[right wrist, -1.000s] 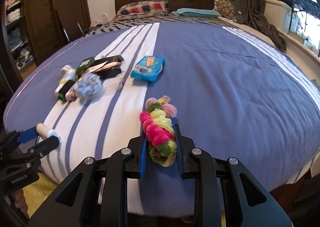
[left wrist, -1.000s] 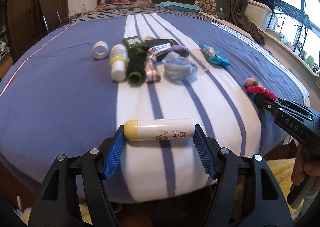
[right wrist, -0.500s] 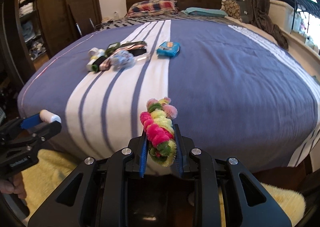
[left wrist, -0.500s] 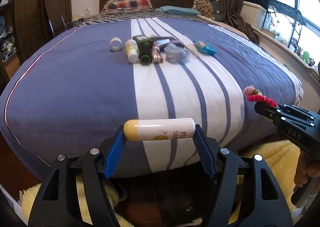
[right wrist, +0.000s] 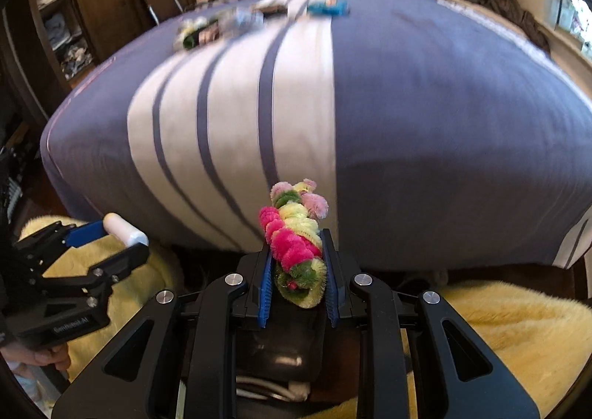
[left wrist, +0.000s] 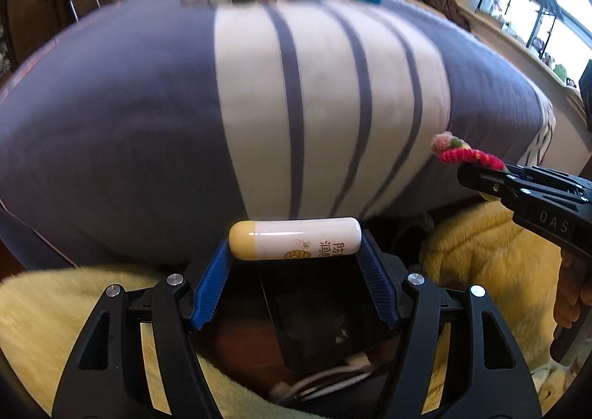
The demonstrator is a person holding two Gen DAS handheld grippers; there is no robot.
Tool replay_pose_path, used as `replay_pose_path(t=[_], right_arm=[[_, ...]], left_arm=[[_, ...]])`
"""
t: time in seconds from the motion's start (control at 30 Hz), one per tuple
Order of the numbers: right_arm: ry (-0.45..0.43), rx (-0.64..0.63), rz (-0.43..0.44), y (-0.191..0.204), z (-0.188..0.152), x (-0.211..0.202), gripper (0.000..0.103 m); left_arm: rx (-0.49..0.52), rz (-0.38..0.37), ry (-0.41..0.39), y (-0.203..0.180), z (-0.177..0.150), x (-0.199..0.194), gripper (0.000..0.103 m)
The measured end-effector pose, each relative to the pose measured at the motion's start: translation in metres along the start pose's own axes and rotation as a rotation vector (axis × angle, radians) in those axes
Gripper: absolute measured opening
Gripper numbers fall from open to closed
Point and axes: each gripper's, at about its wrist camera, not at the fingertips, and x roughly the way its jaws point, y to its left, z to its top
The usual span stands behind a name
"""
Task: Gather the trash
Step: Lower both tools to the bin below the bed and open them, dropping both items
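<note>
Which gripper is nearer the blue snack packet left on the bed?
Right. The blue snack packet lies far up the bed ahead of the right gripper; the left gripper sits further to its left.

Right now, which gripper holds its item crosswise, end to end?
The left gripper: its white tube spans the pads end to end; the right gripper clamps the fuzzy bundle lengthwise.

"DAS" on the right tongs (left wrist: 481, 175) body. Chinese characters plus a bee-and-hive graphic on the white tube (left wrist: 295, 238). Embossed lettering on the left tongs (right wrist: 122, 237) body, too blurred to read.
</note>
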Motion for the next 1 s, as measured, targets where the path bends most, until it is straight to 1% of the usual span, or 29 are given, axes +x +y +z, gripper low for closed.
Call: replay_pose_path(t=[0.13,0.17,0.27,0.47,0.6,0.73,0.9,1.0], right_arm=[[0.084,0.001,0.028,0.004,-0.012,0.026,0.024],[0.099,0.001,0.032,0.004,-0.013,0.03,0.024],[0.153,0.011,0.055,0.005,-0.02,0.047,0.024],[0.255,0.036,0.09,0.004,-0.029,0.076,0.024],[0.313,0.047,0.107,0.005,-0.033,0.091,0.024],[0.322,0.045,0.102,0.007,-0.033,0.098,0.027],[0.315,0.051,0.111,0.005,-0.028,0.094,0.03],[0.31,0.059,0.105,0.002,-0.026,0.092,0.036]], left_arm=[[-0.024,-0.027,0.079,0.001,-0.015,0.027,0.064],[-0.032,-0.038,0.112,0.002,-0.02,0.038,0.064],[-0.049,-0.061,0.166,0.003,-0.026,0.056,0.064],[-0.054,-0.085,0.248,0.002,-0.033,0.082,0.064],[-0.048,-0.093,0.286,0.002,-0.038,0.093,0.064],[-0.044,-0.098,0.313,0.001,-0.041,0.102,0.065],[-0.043,-0.095,0.339,0.003,-0.042,0.106,0.065],[-0.048,-0.096,0.334,0.003,-0.04,0.101,0.069]])
